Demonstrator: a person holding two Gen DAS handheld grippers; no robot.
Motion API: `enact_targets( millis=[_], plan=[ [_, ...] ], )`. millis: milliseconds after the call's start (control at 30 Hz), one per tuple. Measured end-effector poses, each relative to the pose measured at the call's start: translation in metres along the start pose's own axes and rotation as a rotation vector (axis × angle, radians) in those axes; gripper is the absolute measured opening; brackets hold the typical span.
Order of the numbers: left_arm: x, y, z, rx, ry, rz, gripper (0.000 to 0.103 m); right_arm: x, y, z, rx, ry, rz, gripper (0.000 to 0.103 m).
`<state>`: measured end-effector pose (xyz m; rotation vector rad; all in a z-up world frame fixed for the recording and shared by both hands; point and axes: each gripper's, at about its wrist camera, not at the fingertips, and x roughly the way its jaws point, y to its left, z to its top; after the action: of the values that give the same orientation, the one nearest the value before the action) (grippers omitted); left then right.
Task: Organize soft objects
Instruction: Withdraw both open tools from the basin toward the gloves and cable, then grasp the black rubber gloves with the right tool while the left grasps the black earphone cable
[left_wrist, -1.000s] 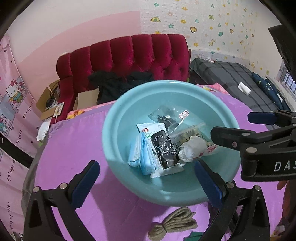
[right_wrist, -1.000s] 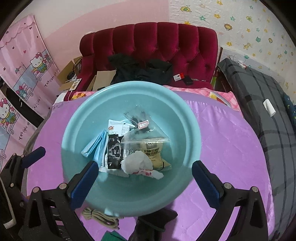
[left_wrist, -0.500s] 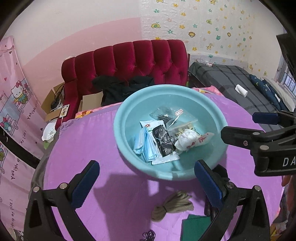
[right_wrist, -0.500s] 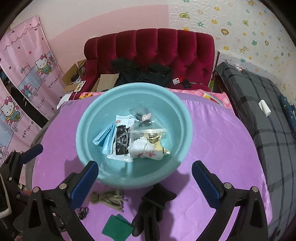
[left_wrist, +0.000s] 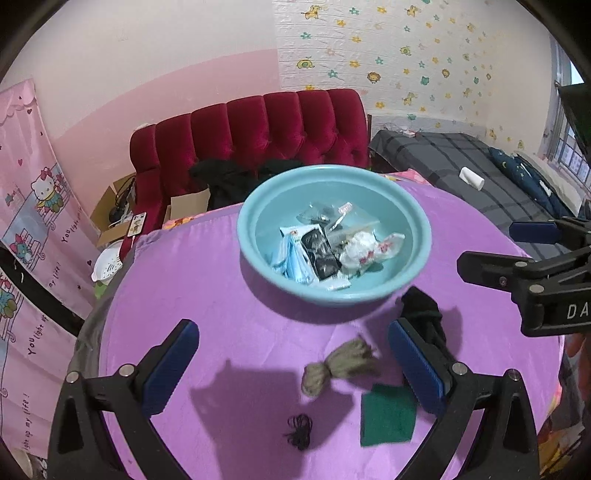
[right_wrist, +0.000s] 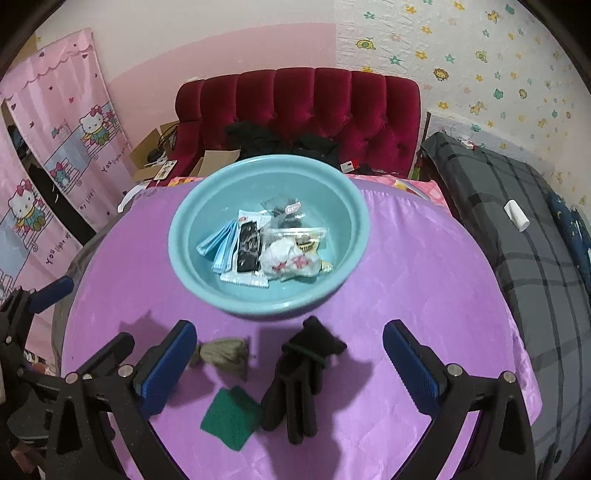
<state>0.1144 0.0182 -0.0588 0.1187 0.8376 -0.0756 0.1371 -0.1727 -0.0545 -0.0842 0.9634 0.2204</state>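
Several soft packets sit piled in the teal basin (right_wrist: 192, 258): blue face masks (right_wrist: 221, 248), a black sachet (right_wrist: 248, 248), a crumpled white bag (right_wrist: 286, 258) and clear pouches (right_wrist: 291, 230). That basin stands on the purple-covered counter (right_wrist: 424, 288), toward its far side. Nearer, loose on the cloth, lie a black glove (right_wrist: 299, 373), a tan cord bundle (right_wrist: 223, 355), a green cloth square (right_wrist: 231, 417) and a small black hair tie (left_wrist: 299, 435). Both claws hover above the near edge, holding nothing: the left claw (left_wrist: 291, 363) gapes wide over the cord, the right claw (right_wrist: 290, 363) spreads wide over the glove. Behind the counter is a red tufted headboard (right_wrist: 314, 107); a grey plaid bed (right_wrist: 517, 221) lies to the right.
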Motion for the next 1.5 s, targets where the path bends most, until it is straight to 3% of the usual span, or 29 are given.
enact_targets(
  millis=[567, 767, 1100, 1500],
  plan=[
    [-0.022, -0.01, -0.077, 0.015, 0.001, 0.021, 0.103, -0.017, 0.014, -0.063, -0.053, -0.073, 0.001, 0.103],
    [-0.015, -0.017, -0.101, 0.04, 0.036, 0.032, 0.103, -0.003, 0.009, -0.088, -0.031, -0.05, 0.021, 0.103],
    [0.004, -0.012, -0.137, -0.025, 0.106, 0.046, 0.103, 0.022, 0.007, -0.124, -0.042, -0.005, -0.001, 0.103],
    [0.02, 0.0, -0.141, -0.085, 0.154, 0.035, 0.103, 0.041, 0.004, -0.125, -0.037, 0.053, 0.009, 0.103]
  ],
)
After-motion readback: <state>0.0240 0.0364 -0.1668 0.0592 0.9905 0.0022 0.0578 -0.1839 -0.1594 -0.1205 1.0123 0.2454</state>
